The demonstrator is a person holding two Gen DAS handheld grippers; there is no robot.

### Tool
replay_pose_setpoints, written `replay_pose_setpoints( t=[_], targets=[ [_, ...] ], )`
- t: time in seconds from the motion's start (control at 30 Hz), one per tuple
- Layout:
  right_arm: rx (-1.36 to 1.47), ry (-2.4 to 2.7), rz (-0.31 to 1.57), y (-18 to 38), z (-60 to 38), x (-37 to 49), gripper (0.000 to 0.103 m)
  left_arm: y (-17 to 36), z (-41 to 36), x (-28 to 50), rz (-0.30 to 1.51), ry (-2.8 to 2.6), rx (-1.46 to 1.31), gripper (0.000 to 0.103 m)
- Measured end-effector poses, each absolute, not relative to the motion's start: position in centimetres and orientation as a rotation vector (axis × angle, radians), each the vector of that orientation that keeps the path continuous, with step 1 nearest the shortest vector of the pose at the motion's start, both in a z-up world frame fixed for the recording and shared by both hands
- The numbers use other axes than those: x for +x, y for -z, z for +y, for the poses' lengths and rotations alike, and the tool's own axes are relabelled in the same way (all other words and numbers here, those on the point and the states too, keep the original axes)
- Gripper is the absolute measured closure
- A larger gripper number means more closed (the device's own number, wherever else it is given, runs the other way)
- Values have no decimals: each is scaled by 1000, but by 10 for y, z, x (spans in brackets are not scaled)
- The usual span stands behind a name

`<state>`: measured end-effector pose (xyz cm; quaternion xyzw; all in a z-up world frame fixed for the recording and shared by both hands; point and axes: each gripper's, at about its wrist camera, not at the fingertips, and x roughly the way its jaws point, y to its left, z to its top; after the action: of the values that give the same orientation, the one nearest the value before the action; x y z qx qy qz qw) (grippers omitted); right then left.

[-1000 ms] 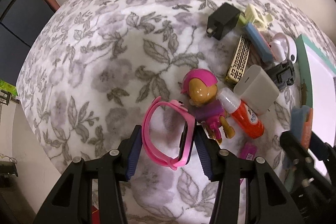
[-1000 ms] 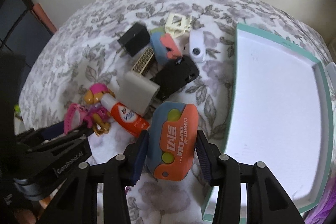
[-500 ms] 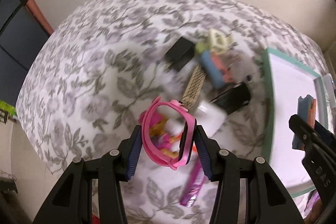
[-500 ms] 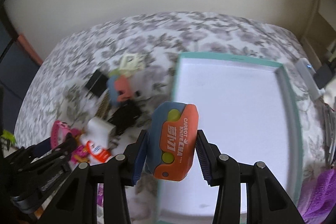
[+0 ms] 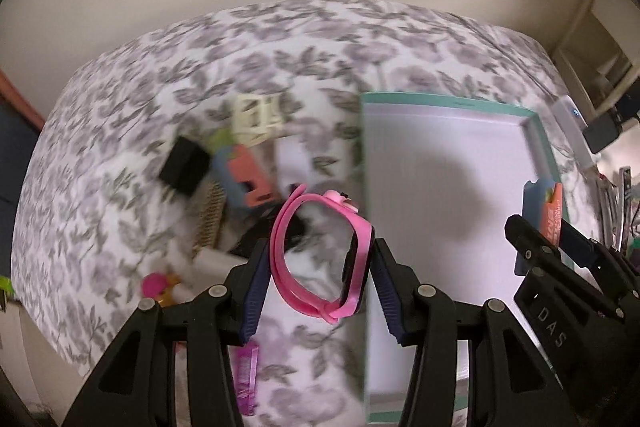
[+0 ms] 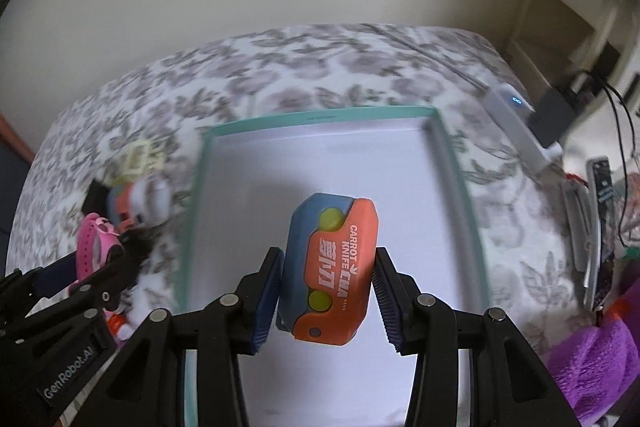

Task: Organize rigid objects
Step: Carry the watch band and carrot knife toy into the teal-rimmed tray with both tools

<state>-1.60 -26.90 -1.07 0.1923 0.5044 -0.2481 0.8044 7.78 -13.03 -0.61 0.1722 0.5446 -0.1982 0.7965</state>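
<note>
While tilted downward, right gripper [image 6: 326, 285] clamps carrot knife [image 6: 330, 267].

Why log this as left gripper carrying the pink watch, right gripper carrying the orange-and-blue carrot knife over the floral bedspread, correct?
One slip: the right wrist view shows the right gripper holding the carrot knife over the teal-rimmed tray, not the bedspread. The left gripper does carry the pink watch.
</note>
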Motion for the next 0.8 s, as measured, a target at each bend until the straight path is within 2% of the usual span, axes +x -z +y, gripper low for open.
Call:
replay_pose_setpoints(
  t=[0.37,0.8],
  targets=[
    [501,639,1108,33,-317,-42,56,30,-185,68,1168,507,442,51],
    [486,621,1148,47,-318,-39,55,55,-203,66,1203,532,449,51]
  ],
)
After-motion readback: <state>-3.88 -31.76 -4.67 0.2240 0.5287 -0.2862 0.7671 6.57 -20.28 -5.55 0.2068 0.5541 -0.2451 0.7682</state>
